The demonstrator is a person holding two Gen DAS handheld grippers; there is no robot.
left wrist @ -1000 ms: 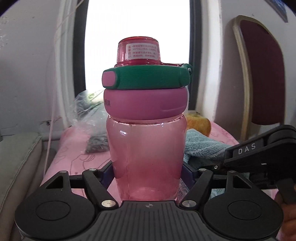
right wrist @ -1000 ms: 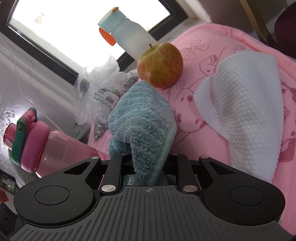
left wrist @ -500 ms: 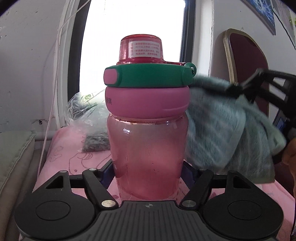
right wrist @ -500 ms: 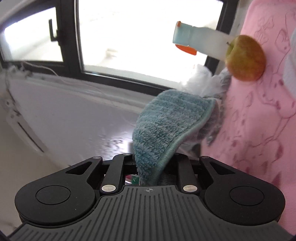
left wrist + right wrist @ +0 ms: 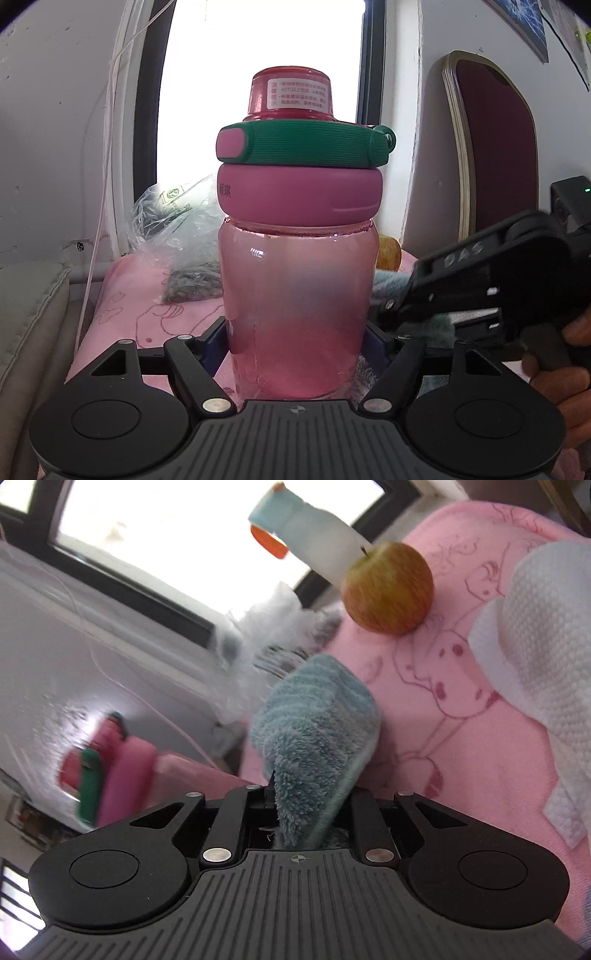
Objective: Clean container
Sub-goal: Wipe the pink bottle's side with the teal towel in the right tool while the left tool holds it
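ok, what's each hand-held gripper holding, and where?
Left hand-held gripper: pink bottle, clamped low on its body. Right hand-held gripper: teal cloth, pinched at one end.

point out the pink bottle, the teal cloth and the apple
pink bottle [image 5: 299, 295], left wrist view, on its clear pink body.
teal cloth [image 5: 317, 720], right wrist view, on its fluffy folded middle.
apple [image 5: 388, 589], right wrist view, on its round front.

The pink bottle [image 5: 122, 771] is motion-blurred in the right wrist view; the towel's [image 5: 317, 738] pinched end hides between the tongs.
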